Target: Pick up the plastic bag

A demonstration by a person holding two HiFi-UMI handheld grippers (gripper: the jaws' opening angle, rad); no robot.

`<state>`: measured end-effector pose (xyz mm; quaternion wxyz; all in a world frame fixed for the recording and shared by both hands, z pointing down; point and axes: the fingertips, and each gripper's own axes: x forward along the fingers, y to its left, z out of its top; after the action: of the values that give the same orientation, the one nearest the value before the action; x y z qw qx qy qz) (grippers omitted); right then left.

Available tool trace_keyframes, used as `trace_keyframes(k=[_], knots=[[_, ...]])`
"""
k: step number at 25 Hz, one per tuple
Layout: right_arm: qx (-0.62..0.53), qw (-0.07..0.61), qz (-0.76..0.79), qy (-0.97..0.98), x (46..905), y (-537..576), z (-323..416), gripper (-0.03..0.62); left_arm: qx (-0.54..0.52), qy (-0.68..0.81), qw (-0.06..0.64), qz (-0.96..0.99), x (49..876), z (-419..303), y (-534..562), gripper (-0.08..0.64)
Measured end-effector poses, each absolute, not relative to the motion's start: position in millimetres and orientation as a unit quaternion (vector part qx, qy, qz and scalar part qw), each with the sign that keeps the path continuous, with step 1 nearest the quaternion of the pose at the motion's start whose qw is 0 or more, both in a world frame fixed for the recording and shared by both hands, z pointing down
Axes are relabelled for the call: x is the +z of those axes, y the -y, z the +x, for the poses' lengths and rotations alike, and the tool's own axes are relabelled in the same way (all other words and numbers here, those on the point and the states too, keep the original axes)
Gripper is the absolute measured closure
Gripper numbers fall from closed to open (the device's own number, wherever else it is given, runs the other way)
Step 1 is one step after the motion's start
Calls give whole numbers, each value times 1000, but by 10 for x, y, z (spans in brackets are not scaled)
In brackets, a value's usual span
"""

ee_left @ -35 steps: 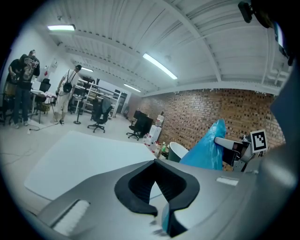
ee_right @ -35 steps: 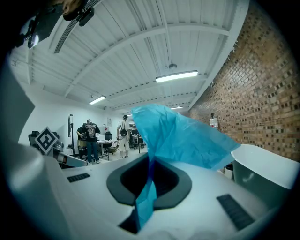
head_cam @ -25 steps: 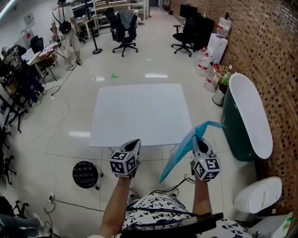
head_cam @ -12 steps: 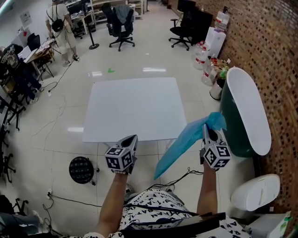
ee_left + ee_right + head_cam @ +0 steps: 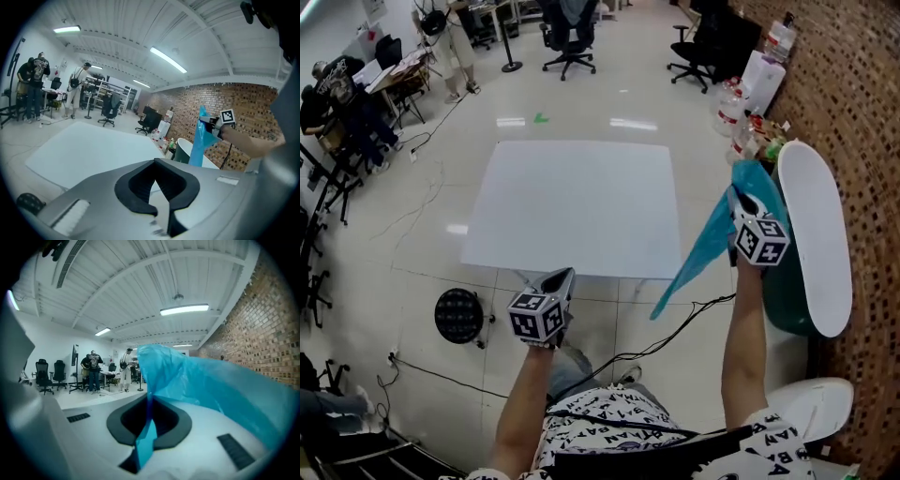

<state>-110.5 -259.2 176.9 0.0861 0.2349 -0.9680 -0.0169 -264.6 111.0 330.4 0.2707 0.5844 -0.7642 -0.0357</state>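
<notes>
Beside the dark green bin with a white oval lid [image 5: 818, 234], the right gripper [image 5: 747, 202] has its jaws pinched shut on the top of the thin blue plastic bag [image 5: 710, 246], which hangs clear of everything. From the jaws the bag's long axis slants down toward the person's left, with its loose tail over the floor off the near right corner of the white square table [image 5: 572, 202]. The left gripper [image 5: 564, 277] sits lower, at the table's near edge. Its jaws are together and empty, well apart from the tail. A black cable [image 5: 675, 330] lies on the floor beneath. The pickup looks done, and the bin lid is the nearest obstacle.
</notes>
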Motion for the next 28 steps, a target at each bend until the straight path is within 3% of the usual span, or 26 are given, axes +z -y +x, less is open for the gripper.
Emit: trace_keyframes(k=[6,13,20,26,28], knots=[[-91,147,139,975,2138,2561,-2832,583,-4,763,292,576,3550,-2985,-1186,560],[-244,264,-77,930,3517,1104,-4681,581,6,775,323,543,3843,-3517,-1448,560],[-362,332,-282,824,4985,-491,-4954,580,2,788,358,501,4245,-3922,-1815,560],[-374,346,-338,791,5459,-1111,-4904,579,-8,794,376,477,4425,-4221,-2031,560],[-348,351,-325,806,5483,-1162,-4910,552,-7,795,377,475,4455,-4277,-2049,560]])
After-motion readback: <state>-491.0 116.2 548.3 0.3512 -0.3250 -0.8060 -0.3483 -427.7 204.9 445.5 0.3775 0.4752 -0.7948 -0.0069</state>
